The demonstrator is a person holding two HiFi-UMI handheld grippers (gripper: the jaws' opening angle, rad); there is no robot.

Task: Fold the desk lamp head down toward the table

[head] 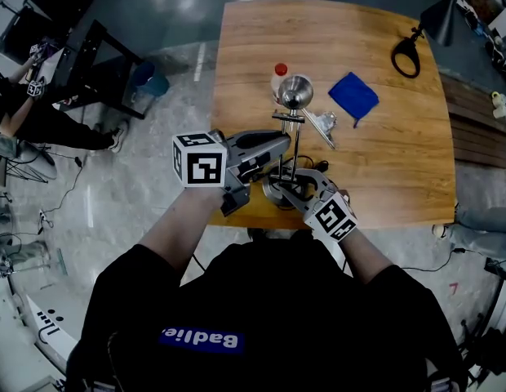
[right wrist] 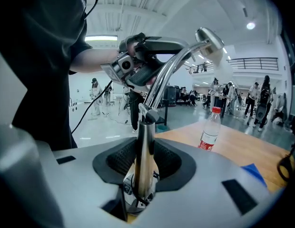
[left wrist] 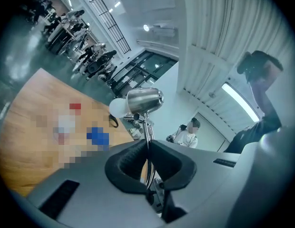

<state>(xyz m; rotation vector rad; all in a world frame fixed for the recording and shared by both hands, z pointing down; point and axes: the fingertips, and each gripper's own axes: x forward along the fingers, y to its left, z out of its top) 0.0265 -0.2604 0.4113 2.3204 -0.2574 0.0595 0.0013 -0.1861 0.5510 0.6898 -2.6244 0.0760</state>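
Note:
The chrome desk lamp stands at the table's near edge, its round base (head: 277,193) under my hands and its bowl-shaped head (head: 295,91) raised above the arm. My left gripper (head: 284,143) is shut on the thin twin rods of the lamp arm (left wrist: 148,131), below the head (left wrist: 144,100). The pads of this left gripper (left wrist: 147,148) meet on the rods. My right gripper (head: 290,188) is lower, shut on the thick upright post (right wrist: 143,148) just above the base. From that right gripper (right wrist: 144,167) the curved arm (right wrist: 169,75) rises to the head (right wrist: 209,39).
On the wooden table (head: 383,162) stand a clear bottle with a red cap (head: 278,75), a blue cloth (head: 353,95), a metal clip-like part (head: 322,125) and a black loop (head: 406,55). The bottle (right wrist: 209,129) is right of the post. People stand in the hall behind.

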